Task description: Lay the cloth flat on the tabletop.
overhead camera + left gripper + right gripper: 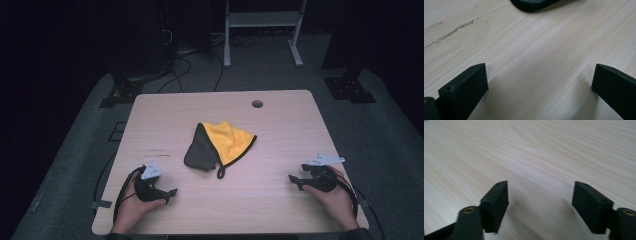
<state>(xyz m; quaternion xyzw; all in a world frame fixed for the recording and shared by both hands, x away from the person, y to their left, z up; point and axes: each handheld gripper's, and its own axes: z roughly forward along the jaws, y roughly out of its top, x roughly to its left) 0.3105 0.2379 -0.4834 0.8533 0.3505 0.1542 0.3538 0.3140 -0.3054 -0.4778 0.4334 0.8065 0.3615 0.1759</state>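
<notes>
A yellow and dark grey cloth (pixel 219 145), folded with a small loop at its near corner, lies at the middle of the wooden table (pixel 280 200). My left gripper (pixel 172 192) rests low on the table at the near left, a hand around it, its jaws open and pointing right. Its own view has the jaws wide apart over bare wood, with the cloth's dark edge (pixel 531 4) at the top. My right gripper (pixel 292 181) rests at the near right, open, its jaws pointing left. Nothing lies between the jaws of my right gripper (pixel 540 197).
A round hole (pixel 257 104) sits near the table's far edge. Faint marks (pixel 451 31) streak the wood left of the cloth. Beyond the table are a white frame (pixel 262 30), black stand bases (pixel 350 87) and cables on grey floor.
</notes>
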